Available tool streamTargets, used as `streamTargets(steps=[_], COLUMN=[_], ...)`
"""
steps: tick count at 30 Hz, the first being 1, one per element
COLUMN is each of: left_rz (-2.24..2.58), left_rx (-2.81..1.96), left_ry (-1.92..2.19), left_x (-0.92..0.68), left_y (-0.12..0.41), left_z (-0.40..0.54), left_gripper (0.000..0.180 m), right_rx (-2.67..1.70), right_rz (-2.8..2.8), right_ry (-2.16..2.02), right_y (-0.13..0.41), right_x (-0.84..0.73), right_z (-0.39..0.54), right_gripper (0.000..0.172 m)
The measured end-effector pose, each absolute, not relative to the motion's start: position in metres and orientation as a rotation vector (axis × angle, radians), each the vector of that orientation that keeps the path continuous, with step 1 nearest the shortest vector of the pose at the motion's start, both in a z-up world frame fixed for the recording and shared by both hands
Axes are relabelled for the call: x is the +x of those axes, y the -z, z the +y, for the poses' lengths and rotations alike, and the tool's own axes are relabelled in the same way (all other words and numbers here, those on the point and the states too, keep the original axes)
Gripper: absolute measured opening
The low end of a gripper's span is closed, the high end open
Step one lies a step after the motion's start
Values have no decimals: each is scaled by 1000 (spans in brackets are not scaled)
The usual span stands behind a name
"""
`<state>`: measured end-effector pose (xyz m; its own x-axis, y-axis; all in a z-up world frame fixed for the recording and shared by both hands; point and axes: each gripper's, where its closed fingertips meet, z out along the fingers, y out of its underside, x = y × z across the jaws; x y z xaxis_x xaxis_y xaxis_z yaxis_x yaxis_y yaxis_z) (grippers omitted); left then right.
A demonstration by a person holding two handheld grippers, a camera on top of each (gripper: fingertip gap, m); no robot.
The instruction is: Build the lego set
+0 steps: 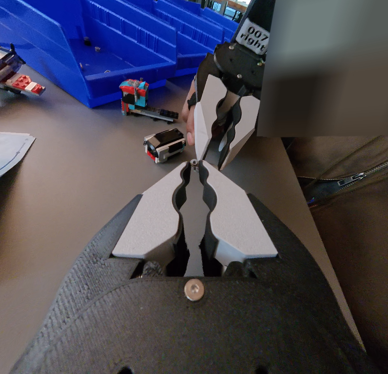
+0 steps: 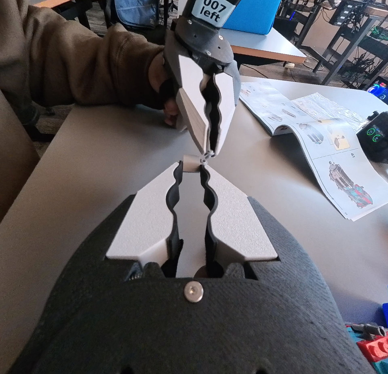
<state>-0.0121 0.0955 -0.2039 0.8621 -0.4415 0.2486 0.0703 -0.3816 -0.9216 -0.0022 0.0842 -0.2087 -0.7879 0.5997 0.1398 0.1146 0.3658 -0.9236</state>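
Left wrist view, frame centre: the left gripper (image 1: 195,163) pinches 1 small grey pin (image 1: 194,162), touching the light grey block (image 2: 191,164) clamped by the right gripper (image 2: 190,166) above the table (image 1: 73,185).

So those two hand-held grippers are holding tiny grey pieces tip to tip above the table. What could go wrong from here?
1. The left hand-held gripper pinches its small grey pin only at the very fingertips; a slight twist might pop it loose.
2. The right hand-held gripper holds a grey block likewise at the tips, so pushing the parts together could tilt it.
3. A dropped piece might roll off the nearby table edge.
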Motion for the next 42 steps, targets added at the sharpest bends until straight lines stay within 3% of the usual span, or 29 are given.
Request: streamTargets(steps=[11,22,32,42], left_rz=[373,267,-84,-74], left_rx=[-2199,-2191,-1852,-1914], left_ry=[366,427,926,1113], left_x=[-13,-20,-26,3], left_y=[252,248,193,206], left_z=[85,85,87,87], left_gripper=[8,18,20,22], right_rx=[-637,-657,-538,-382], right_rz=[-2188,-2188,-2161,-2157], right_ry=[-1380,-1372,-1384,-1382], right_y=[213,214,207,204], right_x=[-4,-5,0,10], right_z=[88,91,87,79], right_gripper=[17,17,17,17])
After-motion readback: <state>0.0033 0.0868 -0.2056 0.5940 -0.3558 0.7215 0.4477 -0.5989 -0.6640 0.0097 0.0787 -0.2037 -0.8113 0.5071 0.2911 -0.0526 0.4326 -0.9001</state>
